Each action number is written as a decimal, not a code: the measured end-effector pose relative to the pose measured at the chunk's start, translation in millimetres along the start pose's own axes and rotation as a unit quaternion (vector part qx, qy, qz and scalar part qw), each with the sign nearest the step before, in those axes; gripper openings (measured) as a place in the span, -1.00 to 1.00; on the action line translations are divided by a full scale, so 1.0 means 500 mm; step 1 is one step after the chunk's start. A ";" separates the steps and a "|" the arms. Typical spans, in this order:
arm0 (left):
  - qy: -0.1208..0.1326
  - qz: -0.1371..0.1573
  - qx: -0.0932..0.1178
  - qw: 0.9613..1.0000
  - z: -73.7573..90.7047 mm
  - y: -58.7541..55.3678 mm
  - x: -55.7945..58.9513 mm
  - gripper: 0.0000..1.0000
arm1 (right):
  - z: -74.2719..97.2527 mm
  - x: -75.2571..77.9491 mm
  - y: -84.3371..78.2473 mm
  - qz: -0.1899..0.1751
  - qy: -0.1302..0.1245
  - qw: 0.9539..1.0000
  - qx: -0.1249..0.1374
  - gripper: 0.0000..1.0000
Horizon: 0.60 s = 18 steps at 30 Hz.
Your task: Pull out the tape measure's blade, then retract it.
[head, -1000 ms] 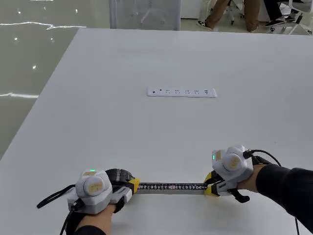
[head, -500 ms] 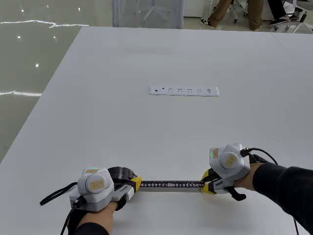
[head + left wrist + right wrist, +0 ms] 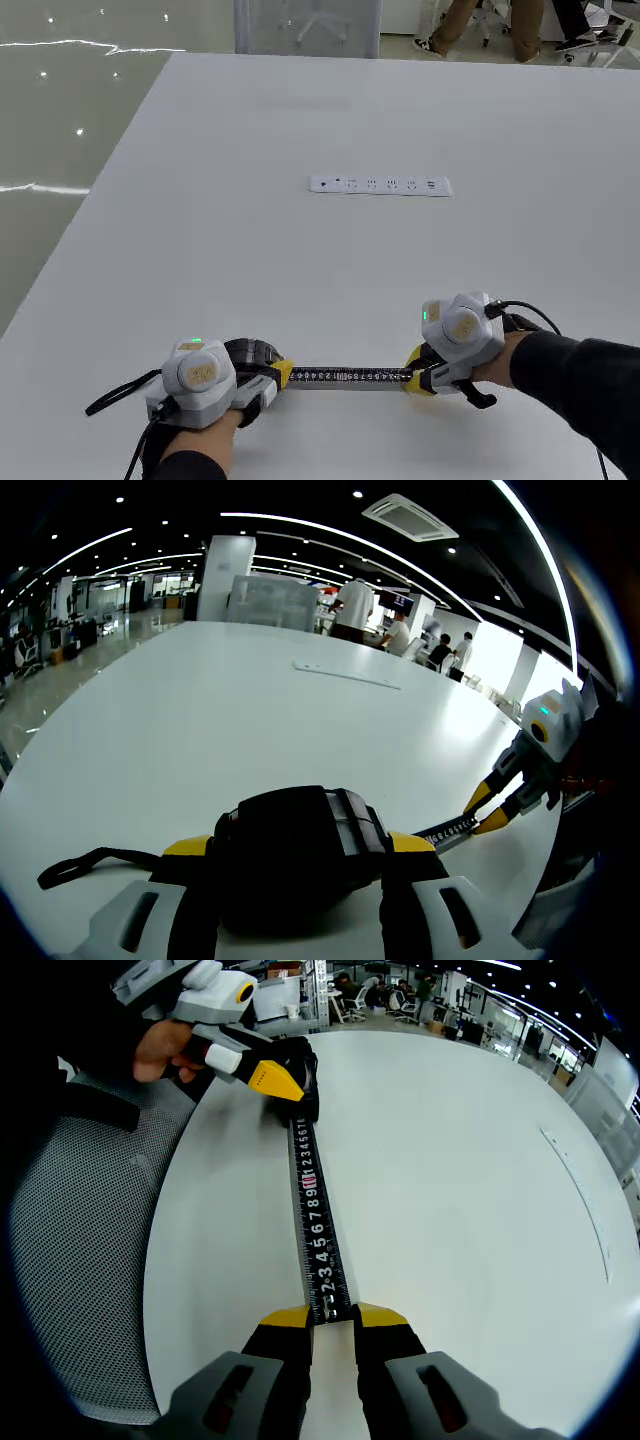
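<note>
A black tape measure case (image 3: 300, 852) with a wrist strap lies near the table's front edge, and my left gripper (image 3: 298, 842) is shut on it from both sides. In the head view the case (image 3: 250, 354) shows just beyond that gripper (image 3: 268, 384). The numbered blade (image 3: 313, 1222) runs flat on the table from the case (image 3: 296, 1072) to my right gripper (image 3: 331, 1316), which is shut on the blade's tip. From above, the blade (image 3: 345, 377) spans the short gap between the two grippers, with the right gripper (image 3: 413, 379) at its end.
A white power strip (image 3: 381, 185) lies flat mid-table, well beyond the grippers. The white table (image 3: 300, 260) ends close in front of me. A mesh chair seat (image 3: 80, 1260) sits by that edge. People and chairs stand beyond the far end.
My right gripper has moved left toward the left one while still holding the blade's tip, and the exposed blade is shorter. The left gripper and case have stayed in place.
</note>
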<state>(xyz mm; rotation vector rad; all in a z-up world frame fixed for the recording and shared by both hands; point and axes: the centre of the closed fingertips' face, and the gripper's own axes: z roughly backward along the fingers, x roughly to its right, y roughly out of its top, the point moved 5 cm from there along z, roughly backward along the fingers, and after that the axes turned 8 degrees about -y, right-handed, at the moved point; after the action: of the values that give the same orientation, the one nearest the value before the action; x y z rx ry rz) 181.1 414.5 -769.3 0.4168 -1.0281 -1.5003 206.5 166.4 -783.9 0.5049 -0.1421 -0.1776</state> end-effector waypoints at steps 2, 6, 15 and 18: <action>0.000 0.000 0.000 1.000 0.000 0.000 0.000 0.23 | -0.001 -0.001 0.002 0.000 0.000 1.000 0.001 -0.76; -0.001 0.001 0.000 1.000 0.001 0.000 0.000 0.22 | -0.003 -0.001 0.009 -0.006 0.002 1.000 0.004 -0.77; -0.002 0.001 0.001 1.000 0.001 0.000 0.000 0.23 | -0.014 -0.005 0.023 -0.004 0.005 1.000 0.010 -0.78; -0.003 0.000 0.001 1.000 0.001 0.001 0.000 0.23 | -0.017 -0.006 0.029 -0.003 0.006 1.000 0.011 -0.78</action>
<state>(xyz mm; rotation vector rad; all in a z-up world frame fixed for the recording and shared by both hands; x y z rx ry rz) 180.9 414.5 -768.8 0.4145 -1.0344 -1.5003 207.0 183.2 -784.5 0.5285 -0.1304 -0.1797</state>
